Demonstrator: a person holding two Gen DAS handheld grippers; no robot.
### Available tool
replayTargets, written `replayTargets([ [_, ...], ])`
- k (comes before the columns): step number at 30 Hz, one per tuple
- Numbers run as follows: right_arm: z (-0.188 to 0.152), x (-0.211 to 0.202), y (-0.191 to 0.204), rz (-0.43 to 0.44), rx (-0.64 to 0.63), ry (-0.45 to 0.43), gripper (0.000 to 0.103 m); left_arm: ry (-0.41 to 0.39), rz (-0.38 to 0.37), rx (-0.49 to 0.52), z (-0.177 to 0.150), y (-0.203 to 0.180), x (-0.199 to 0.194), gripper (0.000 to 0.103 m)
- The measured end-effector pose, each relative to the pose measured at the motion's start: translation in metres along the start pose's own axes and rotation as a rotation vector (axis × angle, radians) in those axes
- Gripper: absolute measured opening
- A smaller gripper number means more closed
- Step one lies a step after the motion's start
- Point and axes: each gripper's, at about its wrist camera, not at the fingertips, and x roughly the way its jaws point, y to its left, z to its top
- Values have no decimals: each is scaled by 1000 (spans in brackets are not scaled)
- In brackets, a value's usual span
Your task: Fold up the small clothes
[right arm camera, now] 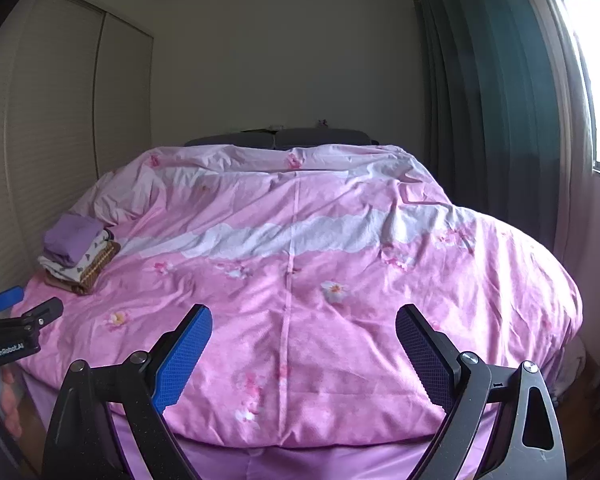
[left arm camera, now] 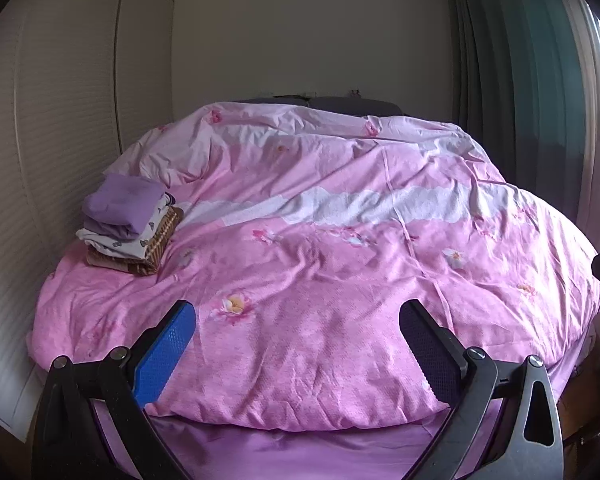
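A stack of folded small clothes (left arm camera: 130, 222) lies on the left side of the bed, purple piece on top, a white patterned one under it, a brown striped one at the bottom. The right wrist view shows the same stack (right arm camera: 78, 250) at far left. My left gripper (left arm camera: 298, 314) hangs open over the near end of the pink quilt (left arm camera: 320, 260), holding nothing. My right gripper (right arm camera: 304, 320) is open too, above the quilt (right arm camera: 300, 280) near the foot of the bed. The left gripper (right arm camera: 26, 302) shows at the left edge of the right wrist view.
The pink floral quilt covers the whole bed. A louvred wardrobe (left arm camera: 40, 160) stands close along the left side. Teal curtains (right arm camera: 492, 120) and a bright window (right arm camera: 596, 80) are on the right. A dark headboard (right arm camera: 300, 138) sits against the far wall.
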Motion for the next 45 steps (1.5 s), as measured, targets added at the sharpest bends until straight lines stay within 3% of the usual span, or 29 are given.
replayTargets([
  [45,7,-12,1,11,7,-3,94,-28,11,4,2,-3,-18,103],
])
